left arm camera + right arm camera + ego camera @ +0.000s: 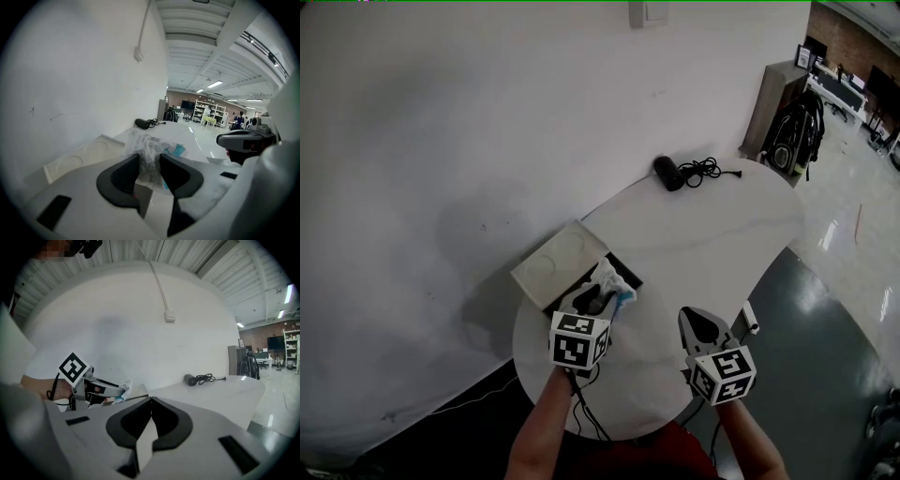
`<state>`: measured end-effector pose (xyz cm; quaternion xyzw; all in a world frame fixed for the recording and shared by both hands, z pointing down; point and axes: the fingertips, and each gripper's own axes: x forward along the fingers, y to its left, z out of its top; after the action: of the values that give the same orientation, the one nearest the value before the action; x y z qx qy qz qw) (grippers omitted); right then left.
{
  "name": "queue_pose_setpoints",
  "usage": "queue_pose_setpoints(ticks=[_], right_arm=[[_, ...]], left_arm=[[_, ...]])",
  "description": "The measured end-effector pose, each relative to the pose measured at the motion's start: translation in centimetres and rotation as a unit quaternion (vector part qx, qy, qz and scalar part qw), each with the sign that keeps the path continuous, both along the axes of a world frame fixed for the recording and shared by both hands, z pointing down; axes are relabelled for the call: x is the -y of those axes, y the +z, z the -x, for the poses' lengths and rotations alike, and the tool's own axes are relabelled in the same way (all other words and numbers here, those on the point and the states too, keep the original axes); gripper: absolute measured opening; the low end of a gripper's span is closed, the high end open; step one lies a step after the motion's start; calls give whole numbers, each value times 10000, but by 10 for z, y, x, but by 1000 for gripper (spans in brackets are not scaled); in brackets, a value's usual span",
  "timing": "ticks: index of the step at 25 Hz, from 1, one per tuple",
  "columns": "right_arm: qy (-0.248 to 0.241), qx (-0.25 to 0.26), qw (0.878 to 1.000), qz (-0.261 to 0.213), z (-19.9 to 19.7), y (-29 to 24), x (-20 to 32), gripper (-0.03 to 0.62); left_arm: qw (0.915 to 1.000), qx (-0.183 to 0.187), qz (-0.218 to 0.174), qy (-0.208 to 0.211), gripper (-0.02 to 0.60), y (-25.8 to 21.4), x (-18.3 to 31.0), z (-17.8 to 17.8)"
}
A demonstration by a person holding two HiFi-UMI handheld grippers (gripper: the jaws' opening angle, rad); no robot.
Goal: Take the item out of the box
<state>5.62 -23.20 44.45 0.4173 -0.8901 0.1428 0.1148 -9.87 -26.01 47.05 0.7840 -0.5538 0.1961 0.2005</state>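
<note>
pinching packet [154, 143], left gripper [149, 161] fingers [117, 180]; head view hides contact.

- The head view is looking steeply down from well above the white table [712, 234].
- The left gripper view is riding close over the left gripper [150, 165], facing along the table toward a black corded device [142, 123].
- The right gripper view is looking past the right gripper [150, 401] at the wall [140, 333], sharing that device and the left gripper with the head view.

Left hand-held gripper [150, 164] clamped on plastic bag [154, 144] — right hand-held gripper [151, 401] jaws together, empty.
</note>
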Motion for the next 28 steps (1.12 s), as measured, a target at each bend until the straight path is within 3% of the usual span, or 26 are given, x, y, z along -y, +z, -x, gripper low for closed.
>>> queue_pose_setpoints(ticks=[13, 28], right_arm=[[205, 145, 9992, -301, 15, -31, -30, 14], [646, 287, 9957, -595, 4, -51, -62, 14]], left_arm=[[9959, -198, -874, -116, 161, -54, -36, 10], [9906, -303, -1333, 66, 158, -76, -73, 9]])
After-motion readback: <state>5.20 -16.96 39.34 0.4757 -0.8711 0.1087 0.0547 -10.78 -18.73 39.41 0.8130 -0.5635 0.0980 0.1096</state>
